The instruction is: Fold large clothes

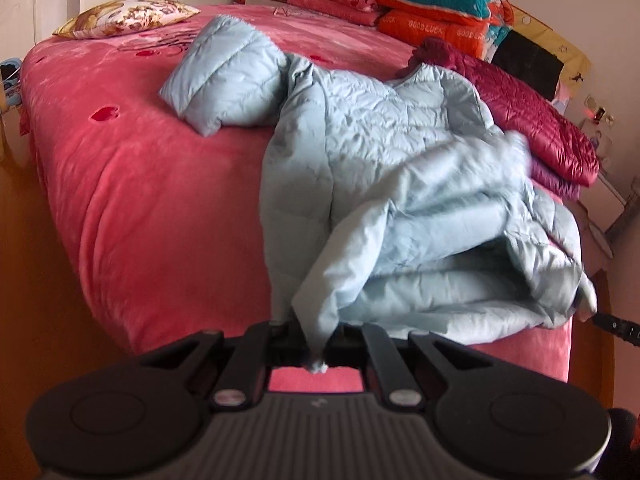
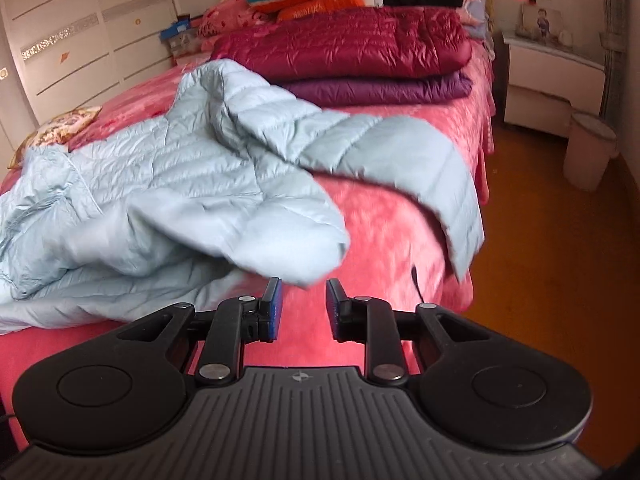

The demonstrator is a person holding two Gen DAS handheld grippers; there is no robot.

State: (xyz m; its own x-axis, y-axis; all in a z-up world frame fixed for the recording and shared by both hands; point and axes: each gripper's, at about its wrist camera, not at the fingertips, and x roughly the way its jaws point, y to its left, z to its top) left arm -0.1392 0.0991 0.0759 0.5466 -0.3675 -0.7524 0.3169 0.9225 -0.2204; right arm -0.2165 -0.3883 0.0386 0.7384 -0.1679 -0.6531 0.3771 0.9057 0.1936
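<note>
I'm clamping my left gripper (image 1: pixel 318 344) on a hem corner of the pale blue quilted down coat (image 1: pixel 392 184), which is lying rumpled on the near right part of the pink plush bed (image 1: pixel 132 184). My right gripper (image 2: pixel 304 308) is hanging w/ jaws apart, nothing between. Folding's barely begun: 1 coat unfolded; 2 folded, maroon puffer jacket (image 2: pixel 352 46) on purple puffer jacket (image 2: pixel 380 88), stacked far right

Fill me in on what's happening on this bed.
A person with a gripper in each hand is folding a pale blue puffer jacket on the pink bed. The left gripper is shut on a corner of it. The right gripper is open, holding nothing. Two jackets already lie folded behind.
</note>
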